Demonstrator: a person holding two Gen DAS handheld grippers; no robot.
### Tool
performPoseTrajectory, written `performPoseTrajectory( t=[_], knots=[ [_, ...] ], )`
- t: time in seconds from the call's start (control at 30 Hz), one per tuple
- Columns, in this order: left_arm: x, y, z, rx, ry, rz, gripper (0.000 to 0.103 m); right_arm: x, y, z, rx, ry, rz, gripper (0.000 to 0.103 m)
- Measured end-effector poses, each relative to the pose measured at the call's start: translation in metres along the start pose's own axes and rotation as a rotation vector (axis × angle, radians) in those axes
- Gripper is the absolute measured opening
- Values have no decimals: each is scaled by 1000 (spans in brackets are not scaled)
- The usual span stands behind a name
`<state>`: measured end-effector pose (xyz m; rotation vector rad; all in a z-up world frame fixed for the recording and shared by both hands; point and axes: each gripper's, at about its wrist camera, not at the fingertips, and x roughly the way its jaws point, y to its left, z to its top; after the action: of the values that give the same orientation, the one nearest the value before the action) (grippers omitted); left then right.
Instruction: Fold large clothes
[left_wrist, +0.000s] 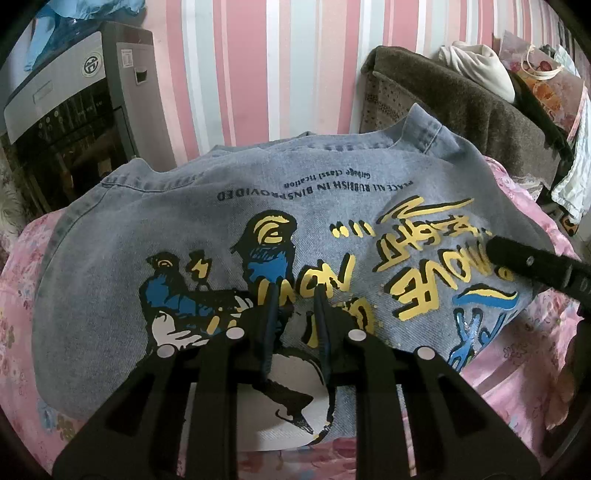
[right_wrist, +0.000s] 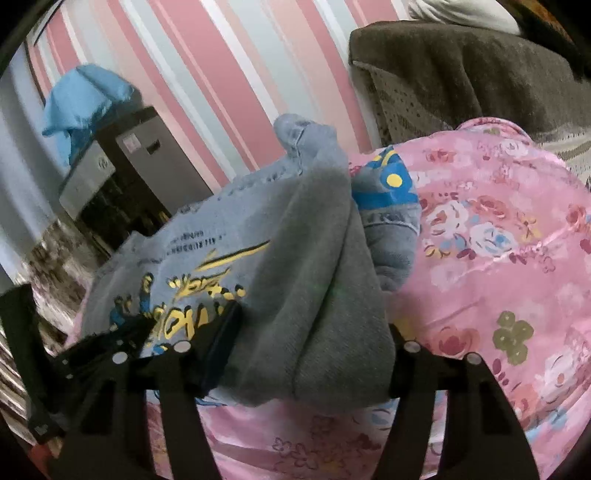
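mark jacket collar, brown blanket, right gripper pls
Jacket collar (left_wrist: 424, 127): left wrist view, on the collar's right end.
Brown blanket (left_wrist: 458, 110): left wrist view, on its draped front.
Right gripper (right_wrist: 314, 354): right wrist view, midway between fingertips, over grey fabric.

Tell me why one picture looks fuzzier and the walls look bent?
Left wrist view: sharp, the denim jacket print readable, though the fisheye bows the striped wall. Right wrist view: smeared, lettering unreadable, dark corners, same bowing.

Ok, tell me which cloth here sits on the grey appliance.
The bright blue cloth, bunched on top of the grey appliance. The denim jacket lies on the pink floral bedspread; the brown blanket is draped at the right.
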<state>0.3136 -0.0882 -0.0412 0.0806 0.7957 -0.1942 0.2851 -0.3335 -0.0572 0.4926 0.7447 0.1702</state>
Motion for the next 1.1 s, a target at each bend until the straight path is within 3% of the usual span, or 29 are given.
performPoseTrajectory(
  t=[0.13, 0.23, 0.37, 0.43, 0.5, 0.6, 0.8, 1.1],
  knots=[
    [0, 0, 0, 0, 0, -1, 18, 3, -12, 5, 100, -2, 52, 68],
    [0, 0, 0, 1, 0, 1, 18, 10, -14, 6, 105, 3, 42, 69],
    [0, 0, 0, 0, 0, 1, 18, 15, 5, 7, -11, -13, -25, 66],
    [0, 0, 0, 0, 0, 1, 18, 11, 17, 6, -98, -42, -68, 57],
    [0, 0, 0, 0, 0, 0, 18, 3, 27, 6, -169, -88, -107, 41],
    [1, 0, 0, 0, 1, 1, 19, -6, 42, 2, -256, -137, -139, 35],
    [2, -2, 0, 7, 3, 1, 23, -22, 77, -7, -393, -207, -150, 30],
    [2, -1, 0, 9, 2, -1, 24, -28, 96, -11, -412, -217, -150, 29]
  ],
)
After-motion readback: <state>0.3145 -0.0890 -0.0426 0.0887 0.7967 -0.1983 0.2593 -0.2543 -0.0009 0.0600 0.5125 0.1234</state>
